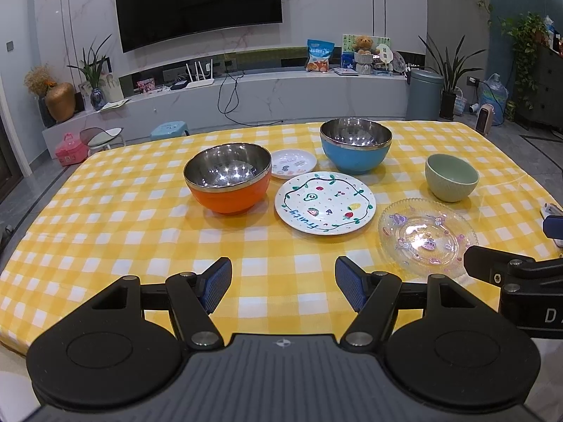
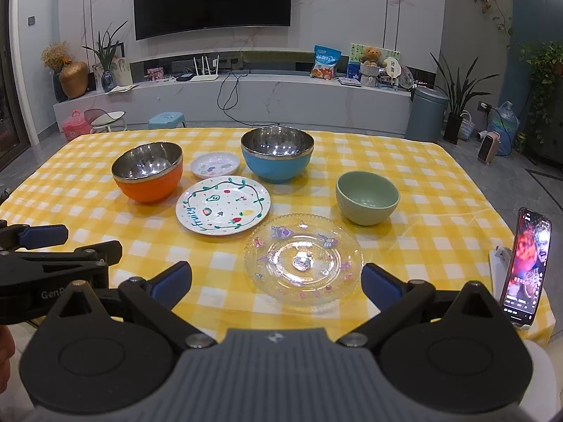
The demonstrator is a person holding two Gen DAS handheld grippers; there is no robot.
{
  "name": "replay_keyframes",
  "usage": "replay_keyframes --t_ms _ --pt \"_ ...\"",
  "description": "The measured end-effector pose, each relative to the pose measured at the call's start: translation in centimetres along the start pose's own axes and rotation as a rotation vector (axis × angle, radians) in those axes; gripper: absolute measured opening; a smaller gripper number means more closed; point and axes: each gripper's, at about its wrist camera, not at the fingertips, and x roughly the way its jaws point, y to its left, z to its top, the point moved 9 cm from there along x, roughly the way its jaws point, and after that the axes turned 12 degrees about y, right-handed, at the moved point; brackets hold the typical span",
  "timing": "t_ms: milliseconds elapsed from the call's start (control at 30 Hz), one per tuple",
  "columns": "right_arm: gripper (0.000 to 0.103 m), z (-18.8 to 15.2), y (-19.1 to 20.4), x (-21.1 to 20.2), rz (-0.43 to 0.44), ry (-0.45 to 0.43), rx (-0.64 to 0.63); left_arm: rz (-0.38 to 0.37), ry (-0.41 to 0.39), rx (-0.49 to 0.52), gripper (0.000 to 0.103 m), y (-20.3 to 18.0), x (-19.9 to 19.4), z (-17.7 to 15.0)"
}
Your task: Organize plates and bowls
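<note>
On the yellow checked table point(image 1: 105, 211) stand an orange steel-lined bowl point(image 1: 228, 183), a blue steel-lined bowl point(image 1: 355, 146) and a green ceramic bowl point(image 1: 451, 177). A small white dish point(image 1: 293, 164) lies between the two steel bowls. In front of it is a white "Fruity" plate point(image 1: 325, 202), and to its right a clear glass plate point(image 2: 303, 258). My left gripper point(image 1: 283, 286) hangs open over the near table edge, nothing between its fingers. My right gripper point(image 2: 276, 285) is open too, just short of the glass plate.
A phone point(image 2: 526, 267) leans upright on a stand at the table's right edge. Beyond the table are a blue stool point(image 1: 170, 129), a pink case point(image 1: 70, 150), a grey bin point(image 1: 424, 94) and a long TV bench point(image 1: 281, 95).
</note>
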Motion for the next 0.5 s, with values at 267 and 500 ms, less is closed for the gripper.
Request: replay_keyframes --t_ms 267,500 --pt "0.100 -0.08 0.03 0.01 0.000 0.004 -0.001 -0.001 0.002 -0.001 0.080 -0.03 0.01 -0.04" --pt "0.100 -0.07 0.04 0.03 0.000 0.003 0.000 -0.001 0.002 -0.002 0.080 -0.04 0.01 -0.02"
